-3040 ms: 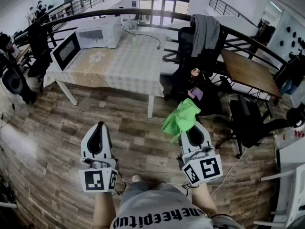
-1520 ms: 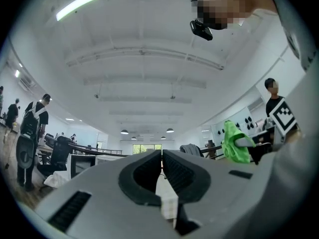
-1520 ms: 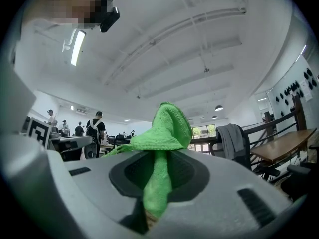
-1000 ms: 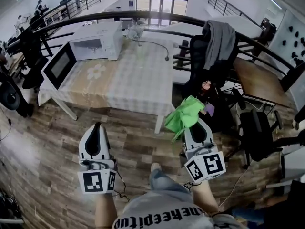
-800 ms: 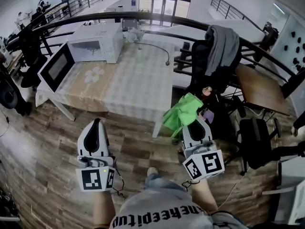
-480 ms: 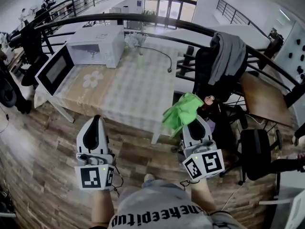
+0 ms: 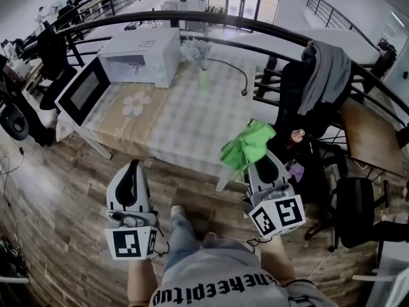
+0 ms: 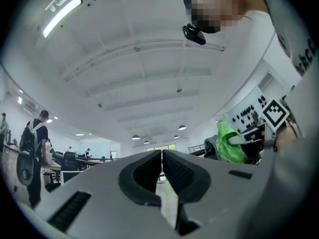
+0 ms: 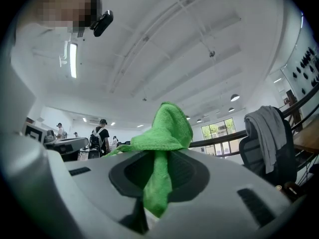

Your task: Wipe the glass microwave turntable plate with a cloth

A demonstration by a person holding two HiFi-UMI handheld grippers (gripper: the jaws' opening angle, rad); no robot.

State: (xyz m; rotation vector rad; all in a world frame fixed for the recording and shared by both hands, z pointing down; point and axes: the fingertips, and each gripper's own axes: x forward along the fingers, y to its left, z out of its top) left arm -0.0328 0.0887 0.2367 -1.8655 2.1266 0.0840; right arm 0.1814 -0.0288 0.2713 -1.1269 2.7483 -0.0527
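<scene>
A white microwave [image 7: 142, 56] stands at the far left corner of the table, its door [image 7: 84, 92] swung open toward me. The glass turntable plate is not visible in any view. My right gripper [image 7: 260, 160] is shut on a green cloth [image 7: 248, 144], held low just short of the table's near right corner. In the right gripper view the green cloth [image 9: 167, 128] bunches above the right gripper [image 9: 156, 169] and hangs down between the jaws. My left gripper [image 7: 133, 167] hovers over the wood floor before the table. In the left gripper view the left gripper [image 8: 161, 157] is shut on nothing.
The table [image 7: 195, 111] has a checked cover, a black cable [image 7: 231, 66] and a clear glass item [image 7: 194, 48]. An office chair draped with a grey jacket [image 7: 324, 63] stands right of it, beside a brown desk [image 7: 370, 135]. A dark railing [image 7: 255, 27] runs behind.
The person has walked toward the table, so table and microwave sit nearer and larger. Both grippers keep the same pose, the right still shut on the cloth.
</scene>
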